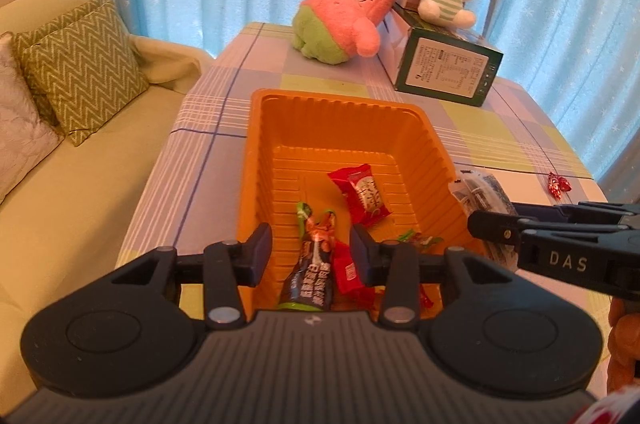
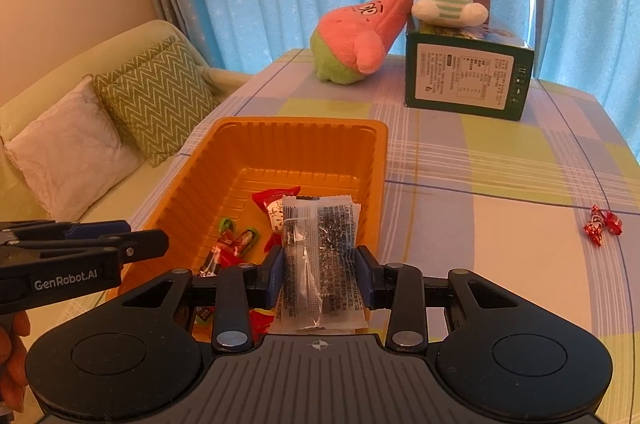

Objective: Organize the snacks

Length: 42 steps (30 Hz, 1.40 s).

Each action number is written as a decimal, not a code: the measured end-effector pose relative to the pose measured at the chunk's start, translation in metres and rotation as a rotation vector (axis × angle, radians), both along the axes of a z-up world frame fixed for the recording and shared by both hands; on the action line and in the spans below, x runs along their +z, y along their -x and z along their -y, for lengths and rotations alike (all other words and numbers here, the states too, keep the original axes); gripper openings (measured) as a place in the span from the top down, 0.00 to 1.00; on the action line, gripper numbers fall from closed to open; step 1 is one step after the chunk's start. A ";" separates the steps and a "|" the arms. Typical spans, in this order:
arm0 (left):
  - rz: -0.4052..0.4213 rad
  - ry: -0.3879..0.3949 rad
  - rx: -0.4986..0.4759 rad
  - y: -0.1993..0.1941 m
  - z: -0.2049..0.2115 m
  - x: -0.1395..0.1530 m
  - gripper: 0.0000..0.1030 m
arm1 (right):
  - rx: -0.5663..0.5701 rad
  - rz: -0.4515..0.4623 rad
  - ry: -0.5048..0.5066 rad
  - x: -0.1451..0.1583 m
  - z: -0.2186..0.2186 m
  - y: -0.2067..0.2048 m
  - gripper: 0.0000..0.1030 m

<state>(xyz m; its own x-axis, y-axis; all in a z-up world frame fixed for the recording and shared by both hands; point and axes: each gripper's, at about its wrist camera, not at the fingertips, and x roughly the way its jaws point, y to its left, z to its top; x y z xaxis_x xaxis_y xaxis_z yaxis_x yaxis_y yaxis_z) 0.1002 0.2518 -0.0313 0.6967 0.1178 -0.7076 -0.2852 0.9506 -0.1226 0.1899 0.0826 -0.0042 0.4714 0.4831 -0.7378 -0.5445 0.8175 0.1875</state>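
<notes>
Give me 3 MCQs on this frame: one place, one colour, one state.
1. Where is the loose red candy?
A. in the tray
B. on the tablecloth, right of the tray
C. on the green box

2. What colour is the tray?
A. orange
B. blue
C. white

3. What is the right gripper doing?
A. open, nothing between the fingers
B. shut on a clear packet
C. shut on the white bunny

Key:
1 B, it lies alone on the tablecloth, well clear of the tray.
2 A, rim and walls are orange in both views.
3 B, its pads press both sides of the clear packet.
</notes>
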 end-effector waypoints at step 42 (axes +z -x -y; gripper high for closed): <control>0.070 -0.038 -0.043 0.068 0.081 0.053 0.33 | -0.188 -0.020 -0.031 0.040 0.113 0.076 0.48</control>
